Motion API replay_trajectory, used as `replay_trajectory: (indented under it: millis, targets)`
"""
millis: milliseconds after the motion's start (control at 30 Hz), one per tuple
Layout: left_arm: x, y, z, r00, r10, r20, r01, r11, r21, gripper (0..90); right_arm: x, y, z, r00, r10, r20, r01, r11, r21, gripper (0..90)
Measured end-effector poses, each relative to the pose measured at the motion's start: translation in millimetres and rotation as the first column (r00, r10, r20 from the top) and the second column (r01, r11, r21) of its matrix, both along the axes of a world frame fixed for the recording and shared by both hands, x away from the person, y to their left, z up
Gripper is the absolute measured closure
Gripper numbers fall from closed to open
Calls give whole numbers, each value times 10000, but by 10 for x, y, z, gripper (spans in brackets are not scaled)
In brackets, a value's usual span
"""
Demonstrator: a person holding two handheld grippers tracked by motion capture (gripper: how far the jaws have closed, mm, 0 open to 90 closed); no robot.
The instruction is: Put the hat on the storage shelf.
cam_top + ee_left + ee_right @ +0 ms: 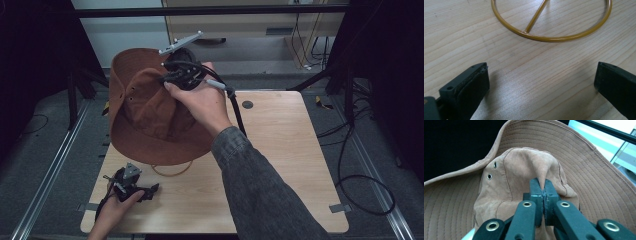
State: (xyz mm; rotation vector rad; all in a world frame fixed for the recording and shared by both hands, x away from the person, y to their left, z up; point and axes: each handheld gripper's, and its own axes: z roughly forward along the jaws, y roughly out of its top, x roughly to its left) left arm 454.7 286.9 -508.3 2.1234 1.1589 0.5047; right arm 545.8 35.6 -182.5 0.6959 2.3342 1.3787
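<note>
My right gripper (543, 188): black jaws, brass rivets. Hat (145, 107): rust-brown suede, concentric brim stitching, brass eyelets. Ring stand (549, 37): mustard yellow. Table (285, 145): light woodgrain.

Right gripper (172, 75): raised above the far left of the table on an outstretched forearm in a grey sleeve; hand (200, 100) wraps its body; jaws pressed together on a fold of fabric. Left gripper (150, 191): held low at the near left edge, level, jaws spread wide with nothing between them; left hand (117, 202) grips from below.
</note>
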Motion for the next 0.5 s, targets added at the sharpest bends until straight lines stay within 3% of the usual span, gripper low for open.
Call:
replay_trajectory:
  millis: [500]
  targets:
    - [3, 2, 1, 10000, -42, -2, 42, 10000, 11, 0, 86, 137, -67, 9998, 43, -171, -46, 9998, -177, 890]
